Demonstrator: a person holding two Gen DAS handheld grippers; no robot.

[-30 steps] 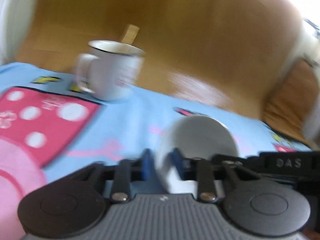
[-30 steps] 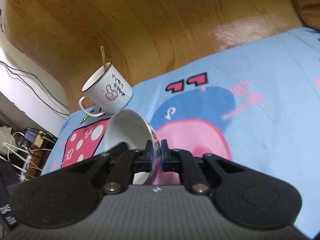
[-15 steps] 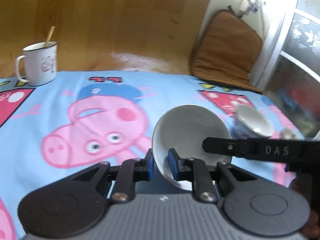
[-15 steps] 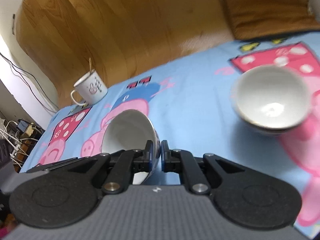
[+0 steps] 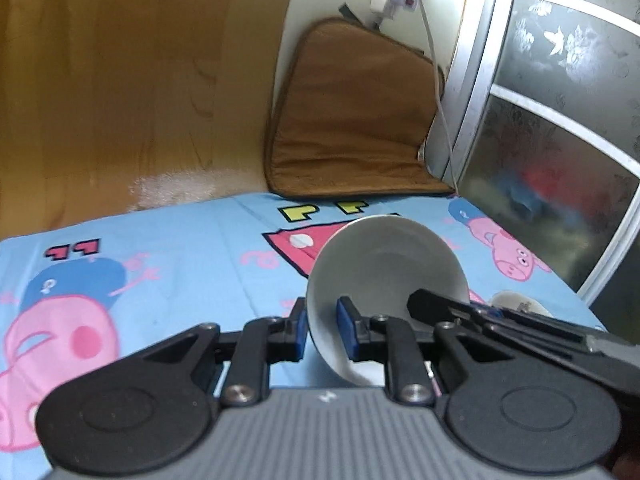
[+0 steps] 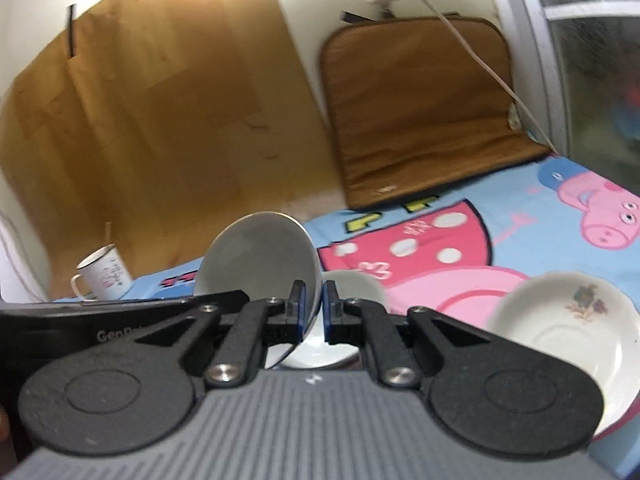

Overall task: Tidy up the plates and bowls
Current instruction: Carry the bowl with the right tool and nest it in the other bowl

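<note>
Above the cartoon cloth point(image 6: 540, 240), both grippers have swung right toward the plate point(image 6: 560, 320). Left gripper point(image 5: 322, 326) and right gripper point(image 6: 312, 308) each clamp a bowl rim point(image 5: 384, 264) point(image 6: 260, 256); stacking appears imminent.

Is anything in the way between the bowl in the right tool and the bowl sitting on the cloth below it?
Nothing visible. The right tool grips its bowl by the rim, directly above the resting bowl; the plate lies off to the right.
</note>
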